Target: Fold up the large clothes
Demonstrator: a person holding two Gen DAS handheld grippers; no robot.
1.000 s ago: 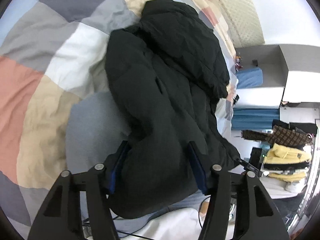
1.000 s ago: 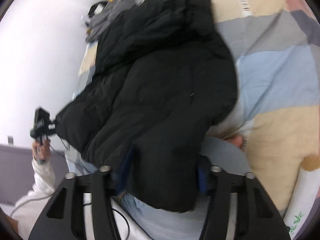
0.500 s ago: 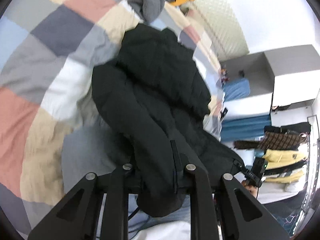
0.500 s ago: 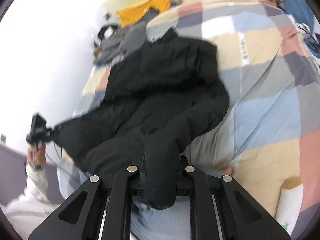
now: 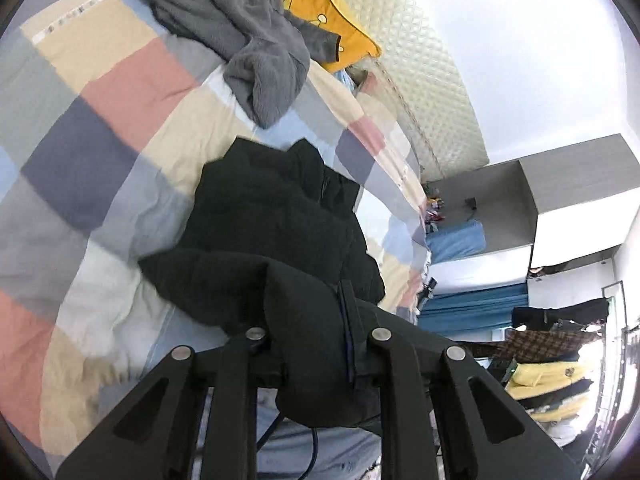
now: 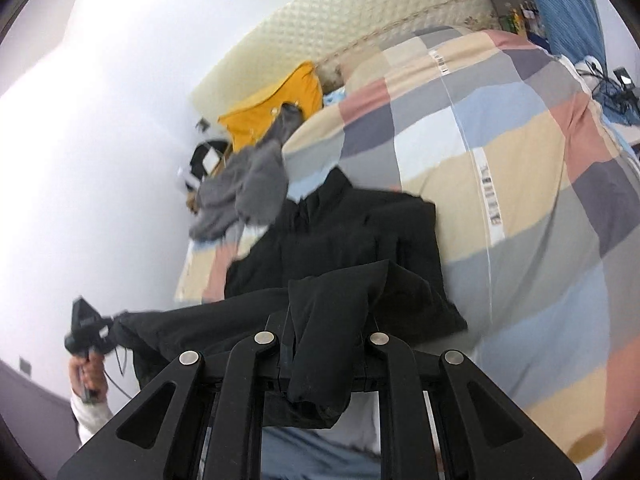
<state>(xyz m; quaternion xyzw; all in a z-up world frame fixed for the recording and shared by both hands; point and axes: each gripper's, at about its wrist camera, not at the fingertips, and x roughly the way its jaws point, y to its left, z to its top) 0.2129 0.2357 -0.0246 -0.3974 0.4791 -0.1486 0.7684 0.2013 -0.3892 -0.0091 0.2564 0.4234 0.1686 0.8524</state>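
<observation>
Since earlier: both grippers closed on the jacket [image 5: 280, 216] hem, raised off the bed [image 5: 100, 128].
Left gripper [image 5: 316, 344]: clamped on hem.
Right gripper [image 6: 320, 344]: clamped likewise, ready to fold forward.

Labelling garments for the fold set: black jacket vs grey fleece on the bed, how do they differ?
Black jacket is smooth, dark and puffy; grey fleece is fuzzy and paler.
Both tools pinch the jacket's near hem, left tool and right tool; the fleece lies untouched, crumpled near the yellow pillow.
Both rest on the checked duvet.
</observation>
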